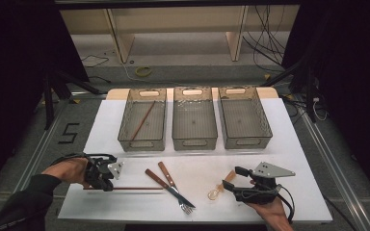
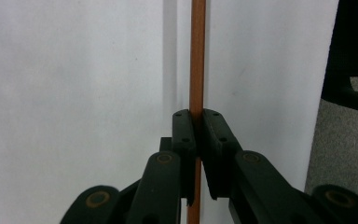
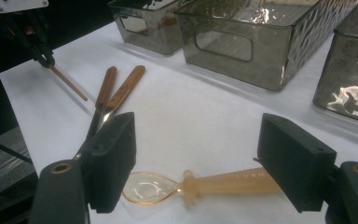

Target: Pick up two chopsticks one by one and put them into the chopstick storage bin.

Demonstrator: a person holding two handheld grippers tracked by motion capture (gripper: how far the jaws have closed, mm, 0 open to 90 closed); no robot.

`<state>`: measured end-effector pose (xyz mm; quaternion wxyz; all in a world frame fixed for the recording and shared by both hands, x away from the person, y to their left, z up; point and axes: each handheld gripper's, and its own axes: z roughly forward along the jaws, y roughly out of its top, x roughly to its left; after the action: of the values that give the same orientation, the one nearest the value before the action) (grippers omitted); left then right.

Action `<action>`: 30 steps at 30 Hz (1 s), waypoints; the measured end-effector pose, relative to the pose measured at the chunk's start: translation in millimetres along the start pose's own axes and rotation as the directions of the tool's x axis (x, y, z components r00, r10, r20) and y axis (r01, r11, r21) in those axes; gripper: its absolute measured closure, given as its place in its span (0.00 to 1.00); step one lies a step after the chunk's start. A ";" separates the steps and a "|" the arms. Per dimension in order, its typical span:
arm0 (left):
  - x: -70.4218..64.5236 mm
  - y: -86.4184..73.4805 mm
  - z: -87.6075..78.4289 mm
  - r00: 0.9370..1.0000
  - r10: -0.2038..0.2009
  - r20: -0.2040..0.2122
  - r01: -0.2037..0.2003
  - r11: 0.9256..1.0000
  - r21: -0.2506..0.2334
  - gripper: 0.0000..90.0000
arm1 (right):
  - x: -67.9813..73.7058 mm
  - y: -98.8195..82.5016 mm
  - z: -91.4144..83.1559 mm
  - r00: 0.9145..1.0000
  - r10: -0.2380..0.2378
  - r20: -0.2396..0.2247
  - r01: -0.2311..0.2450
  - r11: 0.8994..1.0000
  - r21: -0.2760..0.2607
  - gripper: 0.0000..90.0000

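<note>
Your left gripper (image 1: 107,183) was clamped on a thin brown chopstick (image 1: 137,188) near the front left of the white table (image 1: 270,144). In the left gripper view the stick (image 2: 197,56) ran straight up between the two pads (image 2: 184,130), which pressed on it from both sides, and it reached on past them over the white surface. From above, it lay almost level and pointed right, toward the two wooden-handled forks (image 1: 166,182) that lay side by side near the middle of the front edge, their tines close together toward you.

Your right gripper (image 1: 232,179) was spread wide and held nothing. In the right gripper view its jaws stood well apart on either side of a pale translucent spoon (image 3: 200,184), which lay flat on the table; I could not tell whether either pad touched it. The spoon's bowl pointed toward the forks (image 3: 114,91).

Three clear grey bins stood in a row across the far half of the table. The left bin (image 1: 125,126) had a second chopstick (image 1: 143,120) lying slantwise in it. The middle bin (image 1: 178,130) and right bin (image 1: 265,126) stood just beside it.

Beyond the table there was a grey floor with loose black cables (image 1: 265,45), a yellow-green ring (image 1: 143,72) and the legs of a light wooden shelf (image 1: 120,41). Dark curtains hung on both sides.
</note>
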<state>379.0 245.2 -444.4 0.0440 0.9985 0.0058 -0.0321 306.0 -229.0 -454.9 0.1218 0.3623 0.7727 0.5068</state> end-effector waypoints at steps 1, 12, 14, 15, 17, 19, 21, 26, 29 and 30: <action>-1.0 -1.0 -0.2 1.000 -0.015 0.005 0.015 1.000 -0.008 0.93 | 0.0 0.0 0.2 1.000 -0.002 0.000 0.002 1.000 0.000 0.32; -2.0 -13.4 -4.3 0.999 -0.046 -0.021 0.045 0.998 -0.038 0.93 | 0.0 -0.1 0.3 1.000 0.000 0.001 0.000 1.000 0.002 0.32; 0.7 -12.5 -7.1 0.997 -0.060 -0.047 0.058 0.997 -0.047 0.93 | -0.2 -0.1 0.7 1.000 -0.001 0.001 0.001 1.000 0.001 0.32; 1.7 -11.3 -8.6 0.996 -0.075 -0.054 0.072 0.996 -0.053 0.93 | -0.1 0.0 0.7 1.000 -0.001 0.001 0.001 1.000 0.001 0.32; 4.0 -7.8 -11.6 0.992 -0.105 -0.074 0.100 0.993 -0.070 0.93 | 0.1 0.0 0.5 1.000 -0.002 0.002 0.002 1.000 0.001 0.32; 6.0 -4.3 -14.7 0.988 -0.126 -0.085 0.118 0.989 -0.086 0.93 | -0.1 0.0 0.3 1.000 -0.001 0.002 0.001 1.000 0.000 0.32; 8.1 -0.4 -17.9 0.982 -0.165 -0.093 0.154 0.982 -0.110 0.93 | -0.1 0.0 0.0 1.000 0.001 0.001 -0.001 1.000 0.000 0.32; 13.6 8.3 -27.3 0.962 -0.249 -0.111 0.227 0.957 -0.183 0.93 | 0.1 0.0 -0.1 1.000 0.000 0.001 0.000 1.000 0.000 0.32; 16.8 13.3 -34.5 0.943 -0.315 -0.111 0.282 0.928 -0.245 0.93 | 0.2 0.1 -0.3 1.000 0.001 0.000 -0.001 1.000 0.000 0.32; 18.2 14.9 -36.9 0.936 -0.334 -0.111 0.295 0.916 -0.272 0.93 | 0.2 0.1 -0.3 1.000 0.001 0.001 -0.001 1.000 -0.001 0.32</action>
<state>399.7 233.8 -407.6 0.1636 0.9702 0.1741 0.0400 305.8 -229.1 -454.7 0.1219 0.3630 0.7723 0.5069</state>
